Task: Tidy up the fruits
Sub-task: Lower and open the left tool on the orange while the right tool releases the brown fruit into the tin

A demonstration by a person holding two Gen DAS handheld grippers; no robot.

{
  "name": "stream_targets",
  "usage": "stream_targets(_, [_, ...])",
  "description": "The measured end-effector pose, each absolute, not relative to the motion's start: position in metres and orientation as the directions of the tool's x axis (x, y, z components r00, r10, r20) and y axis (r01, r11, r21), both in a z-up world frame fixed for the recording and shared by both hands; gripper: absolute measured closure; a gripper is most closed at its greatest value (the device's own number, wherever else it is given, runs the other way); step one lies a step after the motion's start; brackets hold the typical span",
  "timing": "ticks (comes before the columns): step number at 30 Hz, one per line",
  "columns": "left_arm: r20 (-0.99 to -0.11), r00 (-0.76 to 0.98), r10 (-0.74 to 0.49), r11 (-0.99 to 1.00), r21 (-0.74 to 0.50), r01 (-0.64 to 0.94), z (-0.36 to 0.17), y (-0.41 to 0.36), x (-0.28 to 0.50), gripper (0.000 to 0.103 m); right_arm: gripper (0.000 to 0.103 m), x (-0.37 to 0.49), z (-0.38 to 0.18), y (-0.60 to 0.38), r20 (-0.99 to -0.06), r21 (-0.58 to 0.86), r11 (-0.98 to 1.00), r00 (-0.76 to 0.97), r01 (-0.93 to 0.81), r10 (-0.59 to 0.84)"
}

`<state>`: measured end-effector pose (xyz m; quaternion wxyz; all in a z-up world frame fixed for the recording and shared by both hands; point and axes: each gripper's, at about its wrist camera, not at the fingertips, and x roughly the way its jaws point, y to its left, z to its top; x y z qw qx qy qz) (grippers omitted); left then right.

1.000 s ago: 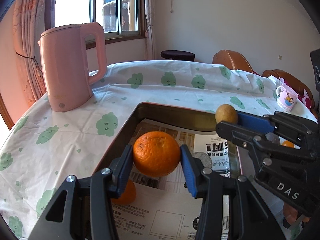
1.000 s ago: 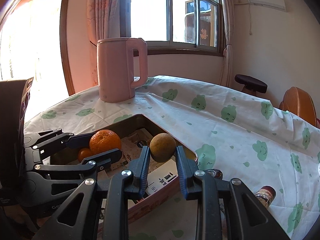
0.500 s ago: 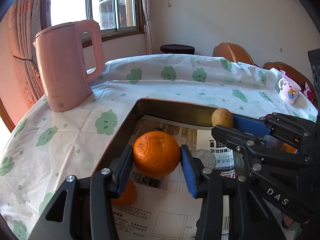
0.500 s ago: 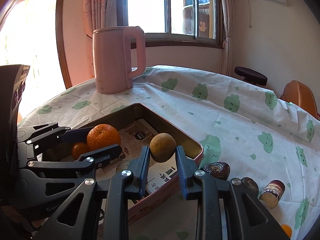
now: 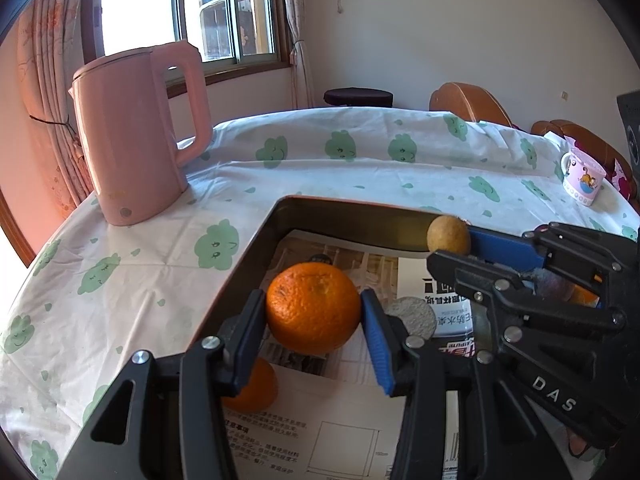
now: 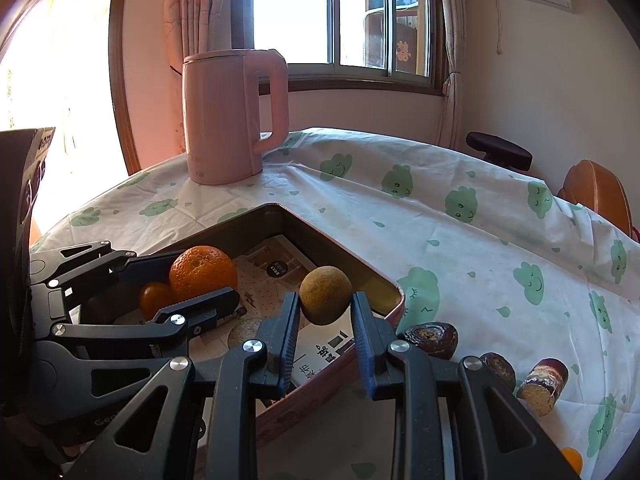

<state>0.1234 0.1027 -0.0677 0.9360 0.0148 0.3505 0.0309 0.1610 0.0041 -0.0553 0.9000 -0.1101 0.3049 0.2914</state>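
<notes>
My left gripper is shut on a large orange, held over the paper-lined metal tin. In the right wrist view the same orange and left gripper hang at the left above the tin. My right gripper is shut on a small brown-green round fruit over the tin's near corner; that fruit shows at the right in the left wrist view, with the right gripper behind it. A smaller orange lies on the tin's floor, with a pale round fruit nearby.
A pink kettle stands on the cloud-print tablecloth behind the tin. Dark brown fruits and a small orange one lie on the cloth to the right. A printed mug sits at the far right table edge; chairs stand beyond.
Both grippers keep their fruits and have barely shifted. The view has tipped down a little, so more of the table and its loose fruits shows on the right.
</notes>
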Motion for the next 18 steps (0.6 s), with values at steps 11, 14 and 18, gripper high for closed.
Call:
stream_targets(11, [-0.654,0.752,0.084,0.996,0.058,-0.061,-0.068,0.103,0.121,0.052,0.065,0.158,-0.054,0.000,-0.598,-0.028,0.821,0.667,-0.571,0.444])
stream_targets(14, [-0.653,0.752,0.090,0.996,0.057,-0.069,-0.066,0.104,0.120,0.046,0.054,0.158,-0.052,-0.007,-0.587,-0.011,0.834,0.679,-0.552,0.441])
stream_targets(18, [-0.645,0.759,0.088,0.996,0.047,-0.076,-0.064,0.105,0.117,0.037,0.046,0.156,-0.050,-0.017,-0.571,0.018,0.848,0.691,-0.529,0.443])
